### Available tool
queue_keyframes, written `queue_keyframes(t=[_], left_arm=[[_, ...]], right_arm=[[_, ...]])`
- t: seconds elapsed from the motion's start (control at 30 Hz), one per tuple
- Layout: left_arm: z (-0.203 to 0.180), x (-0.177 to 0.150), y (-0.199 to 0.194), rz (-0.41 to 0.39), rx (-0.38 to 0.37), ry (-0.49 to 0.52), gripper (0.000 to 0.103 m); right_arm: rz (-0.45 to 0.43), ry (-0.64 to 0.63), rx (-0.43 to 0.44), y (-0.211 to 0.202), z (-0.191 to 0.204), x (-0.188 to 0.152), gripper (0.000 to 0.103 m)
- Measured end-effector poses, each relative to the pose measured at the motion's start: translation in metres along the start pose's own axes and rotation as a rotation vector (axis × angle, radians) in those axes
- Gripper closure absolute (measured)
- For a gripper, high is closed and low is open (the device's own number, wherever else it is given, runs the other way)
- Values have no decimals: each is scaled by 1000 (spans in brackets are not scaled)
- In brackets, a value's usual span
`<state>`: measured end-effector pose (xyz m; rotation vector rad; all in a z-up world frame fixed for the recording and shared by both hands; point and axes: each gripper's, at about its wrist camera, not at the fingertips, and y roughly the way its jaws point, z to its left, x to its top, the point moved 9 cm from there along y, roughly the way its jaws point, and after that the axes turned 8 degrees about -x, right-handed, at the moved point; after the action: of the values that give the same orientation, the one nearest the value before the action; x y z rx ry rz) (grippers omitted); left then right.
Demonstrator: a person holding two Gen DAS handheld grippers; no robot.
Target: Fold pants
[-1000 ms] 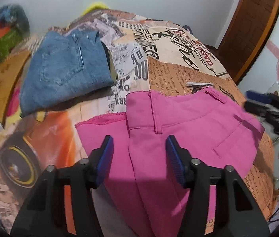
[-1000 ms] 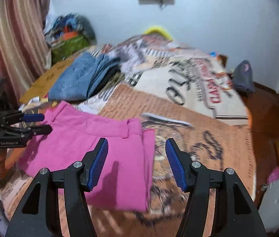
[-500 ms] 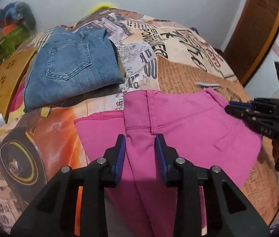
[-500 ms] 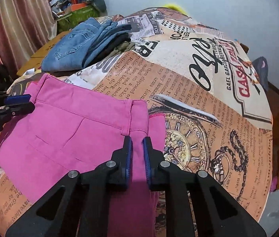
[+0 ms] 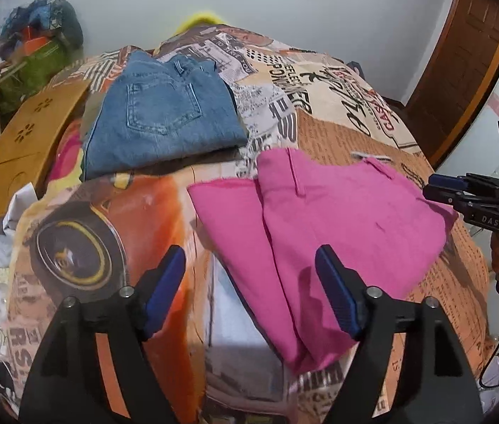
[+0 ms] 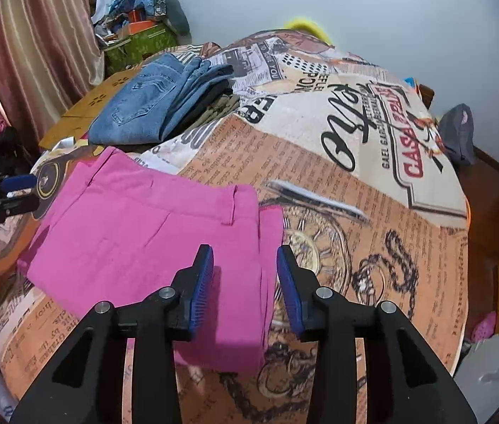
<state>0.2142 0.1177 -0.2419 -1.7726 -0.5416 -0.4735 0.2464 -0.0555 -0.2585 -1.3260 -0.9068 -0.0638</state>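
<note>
Folded pink pants (image 5: 323, 226) lie flat on the printed bedspread, also in the right wrist view (image 6: 164, 247). My left gripper (image 5: 249, 289) is open above the pants' near left edge, holding nothing. My right gripper (image 6: 244, 282) is open above the pants' right edge, holding nothing. The right gripper (image 5: 468, 199) shows at the right of the left wrist view, and the left gripper (image 6: 5, 194) shows at the left of the right wrist view.
A pile of folded blue jeans (image 5: 161, 123) lies farther back on the bed (image 6: 355, 162). A yellow wooden board (image 5: 27, 148) and a green box with clutter (image 6: 140, 42) lie at the far left. A wooden door (image 5: 461, 70) stands on the right.
Both grippers were open, closed over the pink pants half a second ago, and have opened again. Both have drawn back and the pants lie released.
</note>
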Motion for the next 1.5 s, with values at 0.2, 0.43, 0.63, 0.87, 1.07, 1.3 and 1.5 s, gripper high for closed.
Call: queue_keyframes(t=[0.2,0.43,0.63,0.87,1.07,1.3,1.5], left_arm=[[-3,-21,24,74,-32,-56,25],[-7,-22,44,111,-65,-72,24],[-8,-15,56,128,-128,-99,24],[-13,-5,69,133,-157,-88,25],[-27,3,69,128,-176,-34,59],[-43,9,60,100,-99,72,84],[-43,24,36,48,-98,69,88]], right_arm=[[29,12,27,8,1,-10,51],[69,61,60,29,-7,-14,39],[133,158,134,53,-16,-15,38],[166,191,181,71,-19,-13,43],[158,172,186,70,-14,-8,62],[122,102,106,57,-15,-4,85],[51,119,89,28,-19,5,89]])
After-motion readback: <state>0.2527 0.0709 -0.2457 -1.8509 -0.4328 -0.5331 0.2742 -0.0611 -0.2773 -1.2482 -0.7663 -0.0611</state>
